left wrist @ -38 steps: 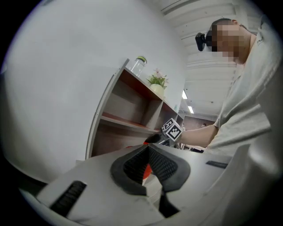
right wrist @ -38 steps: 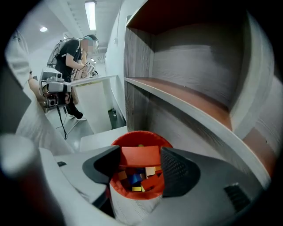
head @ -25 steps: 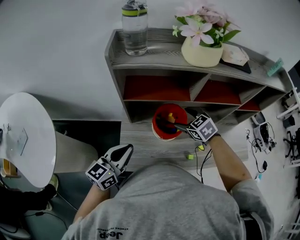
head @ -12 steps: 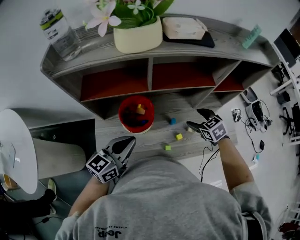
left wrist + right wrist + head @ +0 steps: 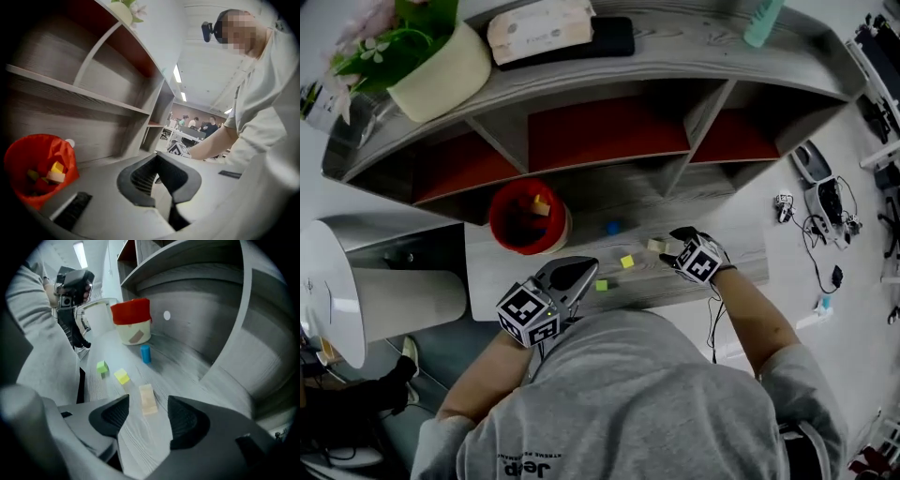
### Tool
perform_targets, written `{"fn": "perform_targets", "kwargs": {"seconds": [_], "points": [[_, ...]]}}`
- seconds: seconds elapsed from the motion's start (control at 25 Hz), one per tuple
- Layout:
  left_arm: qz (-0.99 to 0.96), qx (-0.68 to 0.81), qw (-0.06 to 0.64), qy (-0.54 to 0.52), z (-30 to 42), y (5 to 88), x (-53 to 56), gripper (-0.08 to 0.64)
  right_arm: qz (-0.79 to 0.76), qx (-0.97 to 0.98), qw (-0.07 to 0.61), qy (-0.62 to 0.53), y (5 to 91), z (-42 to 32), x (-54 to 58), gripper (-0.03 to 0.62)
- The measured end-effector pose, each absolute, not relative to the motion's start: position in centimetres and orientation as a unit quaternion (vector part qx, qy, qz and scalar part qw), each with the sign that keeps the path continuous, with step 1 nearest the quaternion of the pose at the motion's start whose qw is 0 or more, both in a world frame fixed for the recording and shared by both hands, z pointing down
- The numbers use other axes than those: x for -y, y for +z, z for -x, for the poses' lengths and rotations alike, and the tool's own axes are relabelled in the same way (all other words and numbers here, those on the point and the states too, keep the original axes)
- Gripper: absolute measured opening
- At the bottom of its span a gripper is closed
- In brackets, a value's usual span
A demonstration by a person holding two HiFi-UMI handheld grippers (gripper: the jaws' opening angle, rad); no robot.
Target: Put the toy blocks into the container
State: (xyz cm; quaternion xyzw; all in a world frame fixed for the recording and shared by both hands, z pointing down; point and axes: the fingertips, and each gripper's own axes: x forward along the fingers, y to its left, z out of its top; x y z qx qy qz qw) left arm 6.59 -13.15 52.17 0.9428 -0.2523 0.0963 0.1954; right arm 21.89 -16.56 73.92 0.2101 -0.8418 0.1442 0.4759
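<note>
DESK WORK: On a grey wood-grain desk (image 5: pixel 642 281) under a red-backed shelf unit (image 5: pixel 609 131), the right gripper (image 5: pixel 667 247), its jaws apart and just now closing, straddles a beige block (image 5: pixel 148 399) without touching it. A yellow block (image 5: pixel 122 376), a green block (image 5: pixel 102 366) and a blue block (image 5: pixel 146 354) lie beyond. The red container (image 5: pixel 525 217) holds other blocks. The left gripper (image 5: pixel 581 270) hangs with jaws together, empty. Behind lies what appears to be an open office.

Head looks down — gripper views share container (image 5: pixel 131 311).

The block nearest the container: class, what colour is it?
The block is blue; the right gripper view shows it best.
</note>
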Motion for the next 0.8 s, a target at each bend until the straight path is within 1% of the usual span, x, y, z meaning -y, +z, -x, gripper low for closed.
{"fn": "perform_targets", "kwargs": {"seconds": [0.04,0.24,0.4,0.48,0.64,0.8], "points": [[-0.942,0.251,0.198,0.101,-7.5,52.5,13.0,0.009,-0.201,0.842,0.481,0.142,74.9,-22.0,16.4,0.276],[-0.936,0.256,0.21,0.117,-9.2,53.7,11.5,0.009,-0.168,0.838,0.505,0.118,78.6,-21.7,15.8,0.252],[-0.931,0.266,0.22,0.123,-8.9,54.4,10.9,0.009,-0.164,0.833,0.516,0.11,80.2,-21.7,15.7,0.207],[-0.928,0.272,0.224,0.122,-8.6,54.5,10.8,0.009,-0.16,0.833,0.519,0.11,80.5,-21.7,15.5,0.164],[-0.927,0.28,0.222,0.111,-7.5,54.1,10.8,0.009,-0.165,0.839,0.504,0.121,79.1,-21.5,15.4,0.163],[-0.931,0.285,0.211,0.09,-5.2,53.0,10.8,0.009,-0.198,0.853,0.464,0.135,73.6,-20.2,15.9,0.161]]}}
